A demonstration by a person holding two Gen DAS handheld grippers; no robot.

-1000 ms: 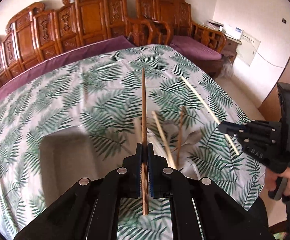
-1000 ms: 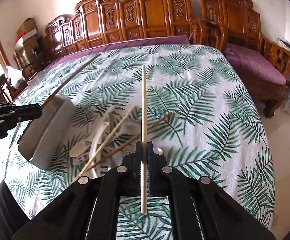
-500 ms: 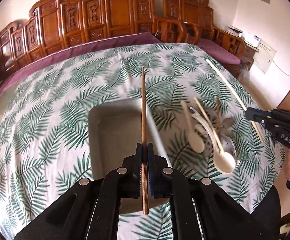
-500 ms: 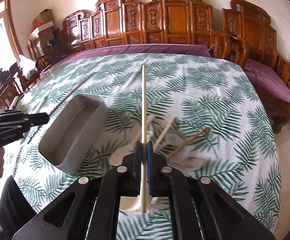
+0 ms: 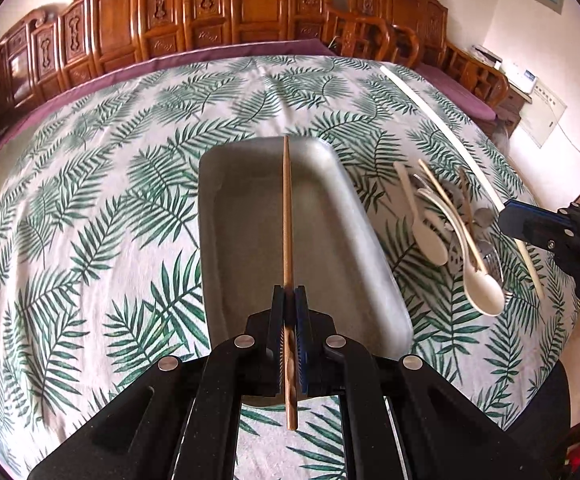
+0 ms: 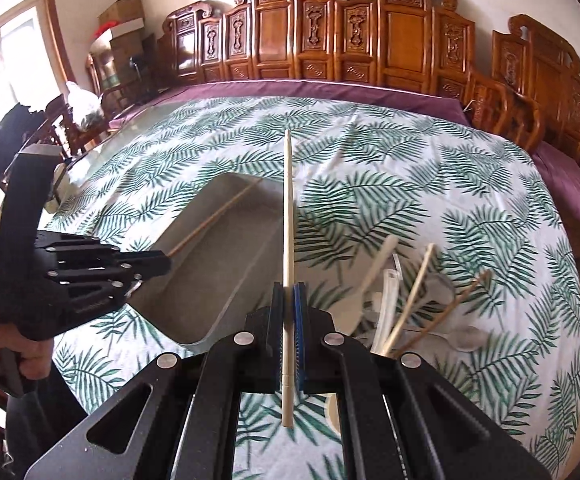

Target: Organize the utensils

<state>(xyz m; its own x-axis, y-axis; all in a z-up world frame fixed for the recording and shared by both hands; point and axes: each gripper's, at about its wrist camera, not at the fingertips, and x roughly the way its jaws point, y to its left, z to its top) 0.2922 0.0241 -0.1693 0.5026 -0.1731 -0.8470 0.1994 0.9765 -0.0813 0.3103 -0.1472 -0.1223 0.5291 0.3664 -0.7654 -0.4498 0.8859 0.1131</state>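
Holding one chopstick in each gripper, you are.
Your left gripper (image 5: 289,300) is pinching a brown chopstick (image 5: 287,216) over the gray tray (image 5: 354,216); your right gripper (image 6: 288,300) is pinching a pale chopstick (image 6: 288,208).

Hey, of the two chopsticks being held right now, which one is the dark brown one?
The dark brown chopstick is the one clamped in the left gripper, over the grey tray. The right gripper holds a pale cream chopstick instead.
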